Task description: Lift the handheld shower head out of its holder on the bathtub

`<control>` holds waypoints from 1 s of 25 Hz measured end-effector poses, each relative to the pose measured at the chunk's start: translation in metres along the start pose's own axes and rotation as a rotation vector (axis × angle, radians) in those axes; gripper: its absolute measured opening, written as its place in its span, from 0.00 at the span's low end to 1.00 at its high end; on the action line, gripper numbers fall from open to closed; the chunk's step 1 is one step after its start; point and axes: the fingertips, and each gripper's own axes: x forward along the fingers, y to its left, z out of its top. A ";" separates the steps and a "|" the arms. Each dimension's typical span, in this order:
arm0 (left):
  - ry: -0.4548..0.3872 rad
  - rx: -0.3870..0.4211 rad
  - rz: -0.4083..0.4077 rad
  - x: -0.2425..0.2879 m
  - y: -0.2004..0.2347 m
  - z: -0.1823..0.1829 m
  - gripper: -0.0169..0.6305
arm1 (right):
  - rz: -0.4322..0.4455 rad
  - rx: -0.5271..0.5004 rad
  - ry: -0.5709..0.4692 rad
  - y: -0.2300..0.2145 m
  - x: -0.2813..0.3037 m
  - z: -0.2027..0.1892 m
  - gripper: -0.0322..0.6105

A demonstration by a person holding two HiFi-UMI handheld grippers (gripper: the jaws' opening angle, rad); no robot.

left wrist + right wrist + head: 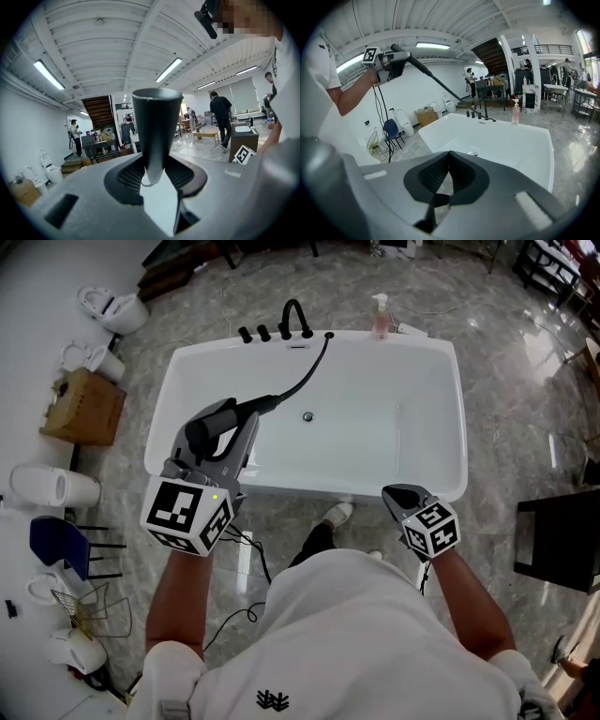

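One shower head lifted, one gripper idle.
Leftmost, my left gripper is clamped round the dark shower head and holds it up over the near corner of the bathtub. Its hose runs ahead of me to the far rim, so I judge the lift done. Rightward, my right gripper hangs with jaws pinched together on nothing. Next calls for a steady hold, minding the hose's slack.

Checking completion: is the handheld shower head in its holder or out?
Out: the left hand-held gripper is shut on the shower head, held over the bathtub rim, its hose trailing back to the faucet.
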 end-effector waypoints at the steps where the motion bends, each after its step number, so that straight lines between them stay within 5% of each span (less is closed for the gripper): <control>1: 0.000 0.000 0.001 0.000 0.000 0.001 0.24 | 0.001 0.000 0.001 0.000 0.000 0.000 0.07; 25: -0.011 0.003 -0.008 0.000 0.000 0.008 0.24 | 0.001 0.010 0.005 0.006 -0.002 -0.010 0.07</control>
